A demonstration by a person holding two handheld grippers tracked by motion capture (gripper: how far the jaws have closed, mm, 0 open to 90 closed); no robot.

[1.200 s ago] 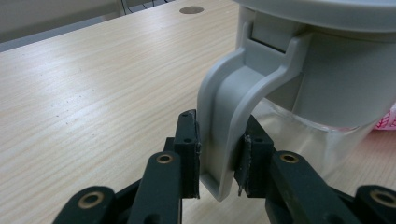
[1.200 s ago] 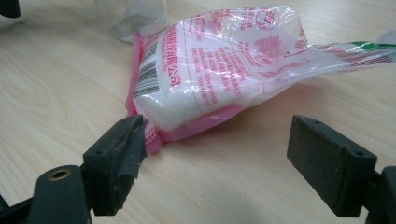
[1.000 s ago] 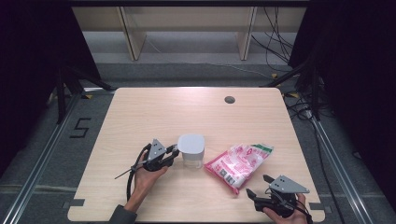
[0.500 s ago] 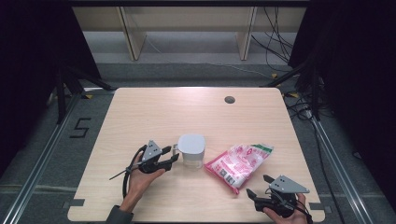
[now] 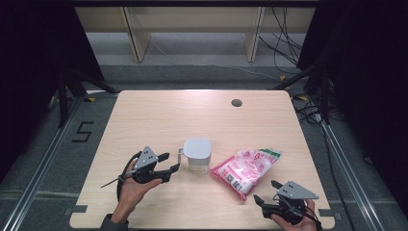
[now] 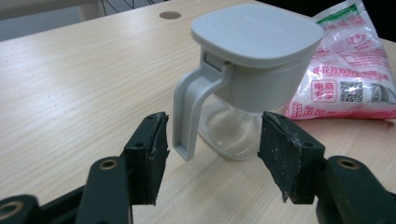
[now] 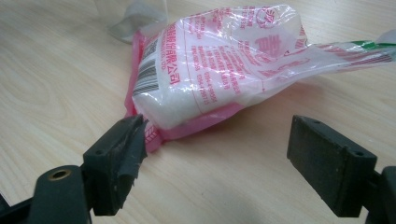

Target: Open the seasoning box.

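A small clear jug (image 5: 197, 155) with a grey square lid and a grey handle (image 6: 191, 112) stands upright near the table's front middle. My left gripper (image 5: 171, 161) is open just left of it. In the left gripper view the jug (image 6: 252, 60) is close ahead, and the handle hangs between the open jaws (image 6: 212, 135) without touching them. A pink and white plastic bag (image 5: 245, 168) of white grains lies right of the jug. My right gripper (image 5: 265, 191) is open at the bag's near corner. The bag (image 7: 210, 65) lies just beyond its spread jaws (image 7: 217, 135).
The wooden table (image 5: 159, 115) has a round cable hole (image 5: 236, 102) at the back right. The right hand is close to the table's front edge. Wooden furniture legs and cables lie on the floor beyond the table.
My left gripper has drawn back slightly to the left and toward the front edge, still pointing at the jug's handle. The right gripper, jug and bag have not moved.
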